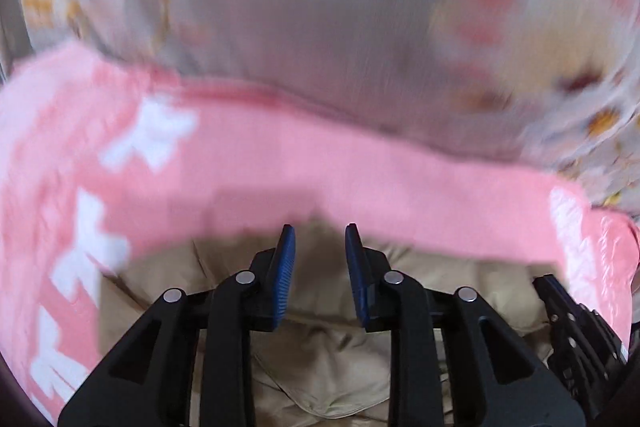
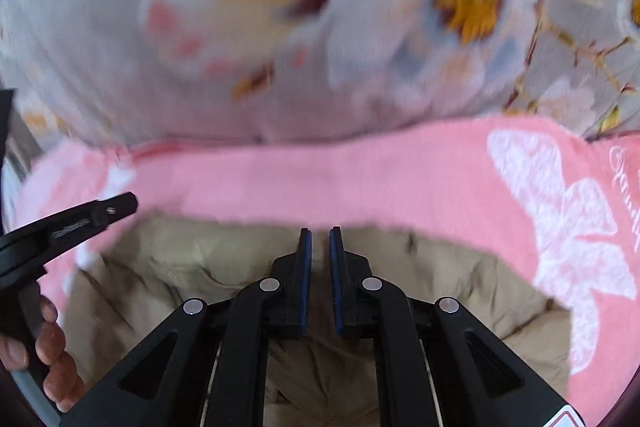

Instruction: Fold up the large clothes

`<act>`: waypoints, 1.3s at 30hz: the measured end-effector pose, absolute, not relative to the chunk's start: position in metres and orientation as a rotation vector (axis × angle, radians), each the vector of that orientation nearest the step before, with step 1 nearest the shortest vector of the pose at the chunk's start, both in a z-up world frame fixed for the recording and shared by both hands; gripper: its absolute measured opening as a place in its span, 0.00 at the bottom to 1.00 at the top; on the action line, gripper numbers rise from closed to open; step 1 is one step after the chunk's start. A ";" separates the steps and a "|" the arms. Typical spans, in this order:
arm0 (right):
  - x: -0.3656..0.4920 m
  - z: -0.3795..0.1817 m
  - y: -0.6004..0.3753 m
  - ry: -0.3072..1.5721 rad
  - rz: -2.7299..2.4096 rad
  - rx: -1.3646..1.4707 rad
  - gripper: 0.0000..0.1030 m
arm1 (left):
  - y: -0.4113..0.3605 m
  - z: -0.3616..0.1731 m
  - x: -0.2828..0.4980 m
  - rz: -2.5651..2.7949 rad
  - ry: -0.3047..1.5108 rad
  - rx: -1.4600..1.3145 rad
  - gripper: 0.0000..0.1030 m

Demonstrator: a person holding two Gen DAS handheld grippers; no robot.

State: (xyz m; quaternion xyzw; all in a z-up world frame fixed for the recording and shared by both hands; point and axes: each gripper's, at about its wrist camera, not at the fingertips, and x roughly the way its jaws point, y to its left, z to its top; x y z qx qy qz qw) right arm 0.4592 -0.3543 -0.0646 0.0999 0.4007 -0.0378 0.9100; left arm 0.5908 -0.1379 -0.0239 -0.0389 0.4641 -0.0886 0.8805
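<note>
Both views are blurry, so small things are hard to make out. The tan garment (image 1: 320, 359) lies low in both views, puffy and wrinkled, right under the claws. It rests on a pink towel (image 1: 256, 171) with white shapes on it, and the towel lies on a bed sheet (image 1: 304, 7) with big flowers. The left claw (image 1: 320, 229) has a clear gap between its blue pads (image 1: 285, 267), and nothing is in the gap. The right claw (image 2: 320, 231) has only a thin gap, and it looks empty too, though the blur makes it hard to be sure. A hand (image 2: 52, 355) holds the left tool at the left side of the right wrist view. I think the step now is to get hold of the near edge of the garment so it can be folded over. To do it well, each claw should open wide enough first, the right one most of all, since thick cloth will not fit in a thin gap. Each claw should go down onto the tan cloth only and not pinch the towel below. The two claws should grab spots well apart on the same edge, so the cloth lifts flat. Then both should move together, slow and even, so the fold lands straight and does not bunch up.
</note>
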 end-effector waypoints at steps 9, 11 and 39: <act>0.439 -0.094 -0.364 0.837 -0.068 0.208 0.00 | -0.129 -0.063 0.555 -0.250 0.918 0.031 0.23; 0.438 -0.100 -0.363 0.839 -0.074 0.214 0.00 | -0.133 -0.069 0.552 -0.246 0.920 0.042 0.23; 0.444 -0.114 -0.365 0.853 -0.066 0.236 0.00 | -0.157 -0.080 0.544 -0.163 0.878 0.185 0.23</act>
